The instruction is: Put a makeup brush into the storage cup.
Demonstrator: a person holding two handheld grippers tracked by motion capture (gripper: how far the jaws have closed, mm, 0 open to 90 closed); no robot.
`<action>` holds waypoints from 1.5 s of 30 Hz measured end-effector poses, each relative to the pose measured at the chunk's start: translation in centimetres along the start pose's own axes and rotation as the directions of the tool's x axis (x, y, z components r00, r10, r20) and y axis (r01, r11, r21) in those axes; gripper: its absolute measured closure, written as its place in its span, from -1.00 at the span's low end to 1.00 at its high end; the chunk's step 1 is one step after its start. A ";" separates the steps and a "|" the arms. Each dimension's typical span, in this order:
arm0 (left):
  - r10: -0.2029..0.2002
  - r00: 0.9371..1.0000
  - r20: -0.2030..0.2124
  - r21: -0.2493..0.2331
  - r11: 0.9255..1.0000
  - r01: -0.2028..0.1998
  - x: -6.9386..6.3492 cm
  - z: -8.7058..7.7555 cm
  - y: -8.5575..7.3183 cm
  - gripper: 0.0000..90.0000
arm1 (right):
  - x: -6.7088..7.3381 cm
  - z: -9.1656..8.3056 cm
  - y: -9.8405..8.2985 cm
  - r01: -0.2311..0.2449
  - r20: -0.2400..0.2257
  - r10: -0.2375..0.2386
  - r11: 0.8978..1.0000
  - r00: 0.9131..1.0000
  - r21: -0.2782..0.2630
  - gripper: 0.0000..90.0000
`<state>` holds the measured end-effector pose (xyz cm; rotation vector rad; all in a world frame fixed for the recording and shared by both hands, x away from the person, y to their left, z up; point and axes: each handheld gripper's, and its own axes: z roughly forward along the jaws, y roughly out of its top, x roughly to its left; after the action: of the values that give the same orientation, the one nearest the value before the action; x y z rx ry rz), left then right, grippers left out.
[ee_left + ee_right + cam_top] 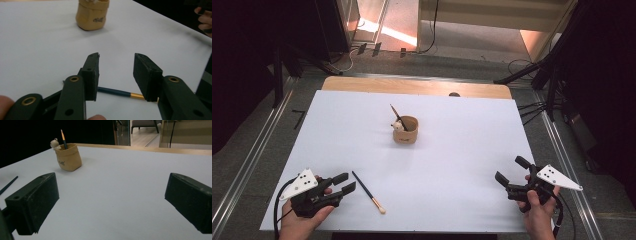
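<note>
At the near left edge of the white table (452, 165), the left gripper (346, 183) hovers just beside a dark-handled brush (368, 191), its jaws part-way parted with nothing between them; the brush lies flat beneath them. At the near right, the right gripper (510, 170) rests wide open, grasping nothing. Farther back, mid-table, a tan holder (406, 130) stands upright with a second brush (398, 117) leaning inside
</note>
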<state>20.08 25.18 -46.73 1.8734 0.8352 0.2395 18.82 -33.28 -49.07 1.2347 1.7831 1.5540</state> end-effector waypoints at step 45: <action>-0.002 0.999 0.046 0.243 0.970 -0.009 -4.0 4.9 -2.6 1.00 | -0.2 -0.2 -0.3 0.001 0.012 -0.001 1.000 1.000 0.006 -1.00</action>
<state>18.54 19.64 -50.41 2.1002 0.8610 0.0983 18.62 -33.54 -49.31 1.2438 1.7820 1.5386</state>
